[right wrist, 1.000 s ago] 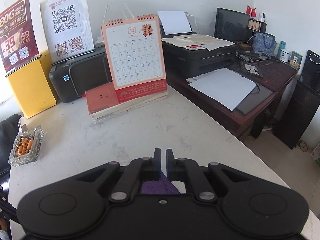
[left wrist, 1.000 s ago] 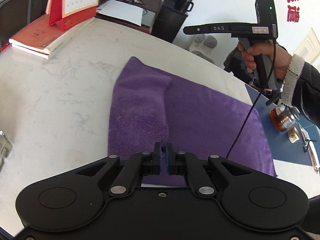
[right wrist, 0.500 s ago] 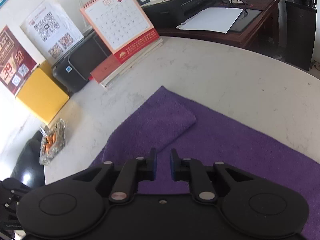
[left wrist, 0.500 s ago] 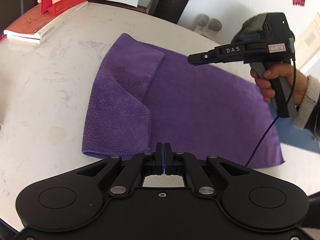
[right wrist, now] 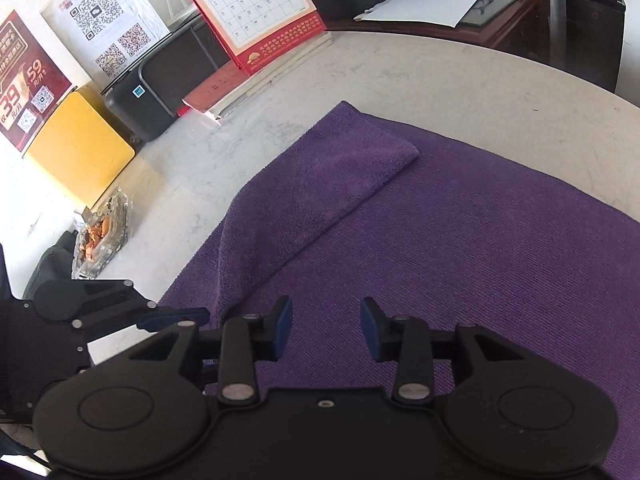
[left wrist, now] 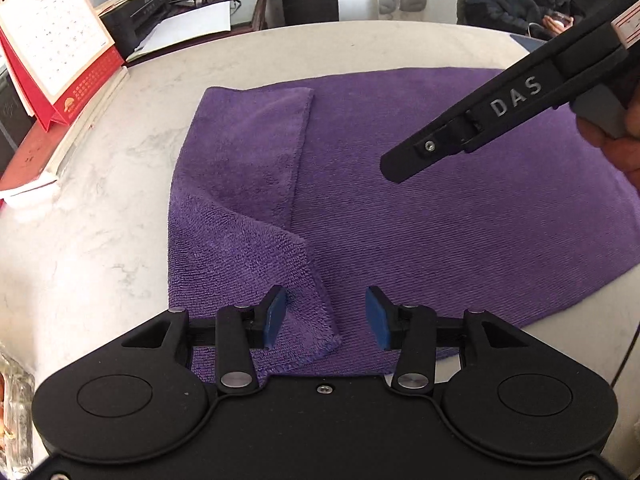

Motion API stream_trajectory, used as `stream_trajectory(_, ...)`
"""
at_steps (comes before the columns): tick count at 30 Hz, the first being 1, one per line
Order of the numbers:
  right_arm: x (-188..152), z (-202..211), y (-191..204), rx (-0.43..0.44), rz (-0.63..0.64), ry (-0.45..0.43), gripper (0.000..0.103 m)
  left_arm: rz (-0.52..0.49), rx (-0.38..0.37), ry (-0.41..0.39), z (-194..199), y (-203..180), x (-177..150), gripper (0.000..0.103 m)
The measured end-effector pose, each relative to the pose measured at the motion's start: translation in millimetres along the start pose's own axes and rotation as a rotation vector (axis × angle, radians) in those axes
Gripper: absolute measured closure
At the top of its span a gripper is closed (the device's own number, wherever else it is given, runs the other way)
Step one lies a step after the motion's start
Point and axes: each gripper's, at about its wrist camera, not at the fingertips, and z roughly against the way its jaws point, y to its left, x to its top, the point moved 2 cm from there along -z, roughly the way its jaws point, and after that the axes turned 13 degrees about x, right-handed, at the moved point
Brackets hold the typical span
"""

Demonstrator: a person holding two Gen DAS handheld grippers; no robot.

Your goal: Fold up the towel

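two grippers: both over the purple towel, pointing steeply down at it.
towel position: spread on the white marble table, one side strip folded over onto the main sheet.
left gripper: jaws opening, nothing pinched; the flap's near corner lies between the pads, untouched.
right gripper: jaws opening, empty, above flat cloth just beside the flap's edge.
long axis: folded edge runs away from both grippers.
nearer hand, judged: left, for the near corner.
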Motion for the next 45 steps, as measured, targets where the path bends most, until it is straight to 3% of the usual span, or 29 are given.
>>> stream_trajectory(3, 2.1, 2.3, -5.4, 0.002, -0.032, -0.026, 0.068, 0.049, -0.063, 0.009, -3.3, 10.2, -1.8, 0.073)
stream_trajectory(5, 5.3, 1.4, -7.6, 0.0, -0.045, -0.042, 0.068, 0.065, -0.052, 0.026, -4.6, 18.4, -1.4, 0.096)
stream_trajectory(6, 7.4, 0.7, -7.9, 0.002, -0.052, -0.048, 0.068, 0.073, -0.058, 0.038, -5.9, 23.5, -1.2, 0.099)
stream_trajectory(9, 14.0, -1.7, -8.2, 0.024, -0.078, -0.066, 0.068, 0.136, -0.103, 0.065, -9.1, 42.5, -1.1, 0.1)
stream_trajectory(13, 21.5, -8.0, -7.0, 0.103, -0.17, -0.079, 0.069, 0.205, -0.126, 0.04, 2.4, 71.6, -2.6, 0.101)
stream_trajectory(15, 22.1, -15.3, -6.3, 0.19, -0.265, -0.078, 0.069, 0.256, -0.144, 0.014, 13.6, 90.7, -3.5, 0.101)
stream_trajectory(22, 7.7, -61.9, -9.3, 0.512, -0.677, -0.076, 0.065, 0.283, -0.161, -0.039, 33.3, 117.0, -6.7, 0.101)
stream_trajectory(26, 7.9, -87.3, -9.5, 0.552, -0.772, -0.071, 0.054, 0.29, -0.19, -0.048, 36.1, 112.0, -8.1, 0.101)
stream_trajectory(30, 24.3, -109.2, -21.4, 0.468, -0.759, -0.104, 0.061, 0.29, -0.201, -0.052, 38.5, 104.9, -11.6, 0.101)
stream_trajectory(35, 61.3, -99.9, -46.1, 0.248, -0.61, -0.152, 0.085, 0.267, -0.212, -0.033, 33.3, 96.1, -18.6, 0.101)
stream_trajectory(38, 83.9, -93.2, -55.6, 0.134, -0.521, -0.161, 0.093, 0.261, -0.227, -0.017, 26.4, 88.5, -20.9, 0.101)
stream_trajectory(40, 95.2, -91.0, -53.7, 0.067, -0.444, -0.157, 0.097, 0.261, -0.231, -0.005, 21.8, 83.7, -22.4, 0.101)
stream_trajectory(43, 103.5, -93.6, -50.0, 0.037, -0.369, -0.126, 0.101, 0.268, -0.237, 0.021, 12.1, 77.3, -23.3, 0.101)
stream_trajectory(45, 113.3, -94.2, -36.9, -0.009, -0.25, -0.1, 0.101, 0.272, -0.233, 0.039, 6.0, 73.7, -23.6, 0.101)
